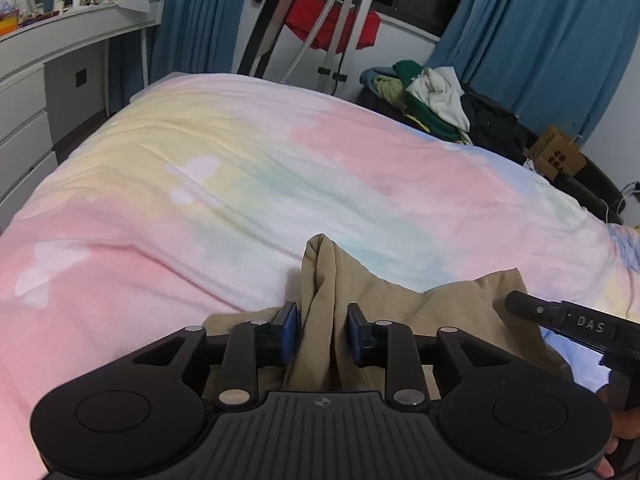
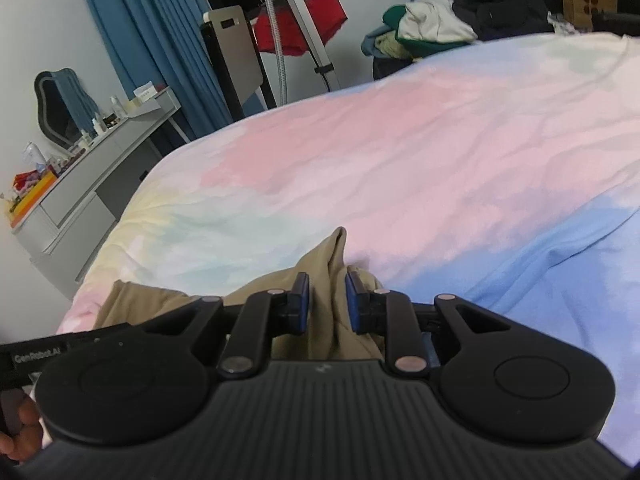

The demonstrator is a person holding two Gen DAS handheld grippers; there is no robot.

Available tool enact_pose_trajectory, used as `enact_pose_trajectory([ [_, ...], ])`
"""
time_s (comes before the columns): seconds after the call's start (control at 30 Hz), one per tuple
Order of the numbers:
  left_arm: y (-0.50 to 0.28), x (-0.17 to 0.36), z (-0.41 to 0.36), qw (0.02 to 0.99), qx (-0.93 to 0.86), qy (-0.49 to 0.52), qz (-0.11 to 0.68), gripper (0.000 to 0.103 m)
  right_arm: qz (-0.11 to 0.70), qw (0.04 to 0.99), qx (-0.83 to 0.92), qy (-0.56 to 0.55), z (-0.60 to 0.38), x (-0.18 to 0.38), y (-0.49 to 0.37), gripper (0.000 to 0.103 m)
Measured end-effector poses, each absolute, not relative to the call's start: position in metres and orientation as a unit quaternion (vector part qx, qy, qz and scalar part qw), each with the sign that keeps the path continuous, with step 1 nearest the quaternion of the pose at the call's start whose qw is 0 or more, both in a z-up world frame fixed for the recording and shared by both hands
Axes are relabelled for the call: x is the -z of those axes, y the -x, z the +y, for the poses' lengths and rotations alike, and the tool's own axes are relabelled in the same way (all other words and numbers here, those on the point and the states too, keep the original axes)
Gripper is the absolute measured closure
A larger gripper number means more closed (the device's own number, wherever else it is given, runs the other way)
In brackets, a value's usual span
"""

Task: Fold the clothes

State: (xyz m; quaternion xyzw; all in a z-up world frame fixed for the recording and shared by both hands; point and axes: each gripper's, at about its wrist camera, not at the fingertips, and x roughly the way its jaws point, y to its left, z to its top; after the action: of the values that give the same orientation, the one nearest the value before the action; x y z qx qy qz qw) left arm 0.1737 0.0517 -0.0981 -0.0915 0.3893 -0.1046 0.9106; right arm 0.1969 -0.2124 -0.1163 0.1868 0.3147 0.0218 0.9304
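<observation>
Two grippers, left gripper (image 1: 322,330) and right gripper (image 2: 327,302), are each pinching the tan garment (image 1: 400,304), bunched side by side at the bedspread's (image 1: 240,184) near edge.

The left black two-finger tool (image 1: 322,332) and the right black two-finger tool (image 2: 327,303) are both angling downward, each pinching bunched tan cloth (image 1: 320,280) between blue pads.

Left gripper (image 1: 322,330) has a bunched-up fold of the tan garment (image 1: 420,312) pinched between its blue pads, low in the frame. Pastel bedspread (image 1: 240,184) fills the middle, the other gripper (image 1: 520,305) pokes in at lower right, clothes pile (image 1: 432,100) upper right.
</observation>
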Motion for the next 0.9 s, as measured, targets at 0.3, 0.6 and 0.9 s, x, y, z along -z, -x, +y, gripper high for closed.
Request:
enact_pose_trajectory([
  [0.3,-0.104,0.057,0.046,0.931,0.108,0.085,0.339,0.036,0.28,0.944,-0.015,-0.177,-0.216,0.082,-0.14,0.08],
  [0.6,-0.047,0.074,0.072,0.835,0.199,0.307,0.411,0.023,0.253,0.945,0.002,-0.208,-0.227,0.072,-0.08,0.08],
  [0.9,-0.07,0.127,0.053,0.765,0.179,0.378,0.489,0.021,0.249,0.92,-0.035,-0.301,-0.238,0.079,-0.075,0.079],
])
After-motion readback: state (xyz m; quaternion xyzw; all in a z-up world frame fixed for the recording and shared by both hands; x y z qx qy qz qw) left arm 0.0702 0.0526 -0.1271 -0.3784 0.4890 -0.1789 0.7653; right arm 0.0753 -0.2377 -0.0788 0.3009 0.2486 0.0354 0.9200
